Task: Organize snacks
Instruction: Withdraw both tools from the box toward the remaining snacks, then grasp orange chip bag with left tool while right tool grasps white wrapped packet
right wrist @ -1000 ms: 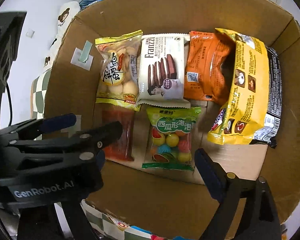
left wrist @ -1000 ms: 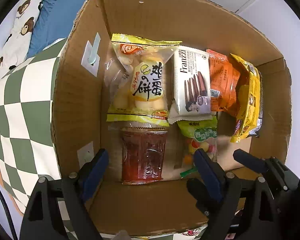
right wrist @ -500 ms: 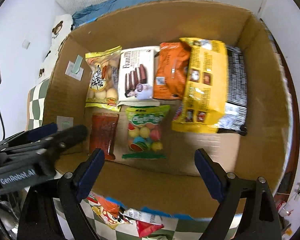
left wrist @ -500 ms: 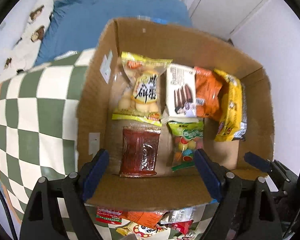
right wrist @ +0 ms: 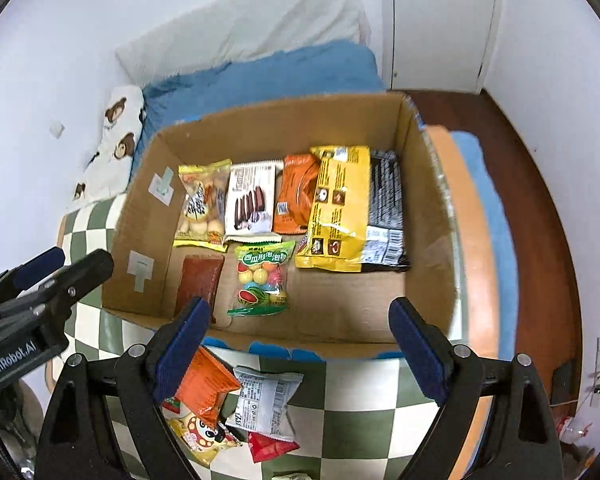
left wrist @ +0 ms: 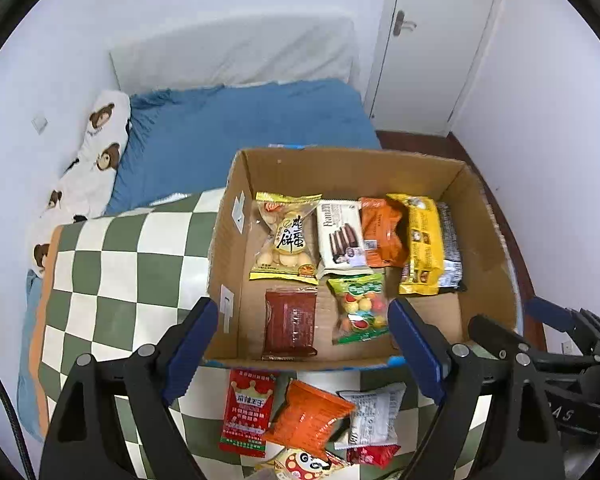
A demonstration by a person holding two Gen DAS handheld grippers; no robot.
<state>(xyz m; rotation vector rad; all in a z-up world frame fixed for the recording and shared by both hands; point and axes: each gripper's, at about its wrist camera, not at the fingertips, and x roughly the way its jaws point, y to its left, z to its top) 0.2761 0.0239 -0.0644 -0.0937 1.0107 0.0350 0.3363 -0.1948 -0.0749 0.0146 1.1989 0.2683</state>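
An open cardboard box [left wrist: 488,236] [right wrist: 432,216] sits on a green-and-white checked cloth. Inside lie several snack packs: a yellow biscuit bag [left wrist: 286,240], a white wafer pack [left wrist: 340,236], an orange pack [left wrist: 380,232], a yellow-and-black bag [left wrist: 422,248], a dark red pack [left wrist: 290,322] and a gumball bag [left wrist: 360,306] [right wrist: 262,276]. Loose snacks lie in front of the box: a red packet [left wrist: 246,412], an orange packet [left wrist: 312,420] [right wrist: 206,388] and a white packet [left wrist: 374,412] [right wrist: 266,402]. My left gripper [left wrist: 300,344] and right gripper [right wrist: 298,340] are open and empty above the box's near edge.
The cloth [left wrist: 112,280] covers a raised surface at the foot of a bed with a blue sheet [left wrist: 240,132] and bear-print pillow [left wrist: 96,152]. White walls and a door [left wrist: 432,40] stand behind. Dark wooden floor [right wrist: 540,200] lies to the right.
Both grippers have pulled up and back from inside the box. The box now looks smaller and the loose snacks in front of it have come into view.
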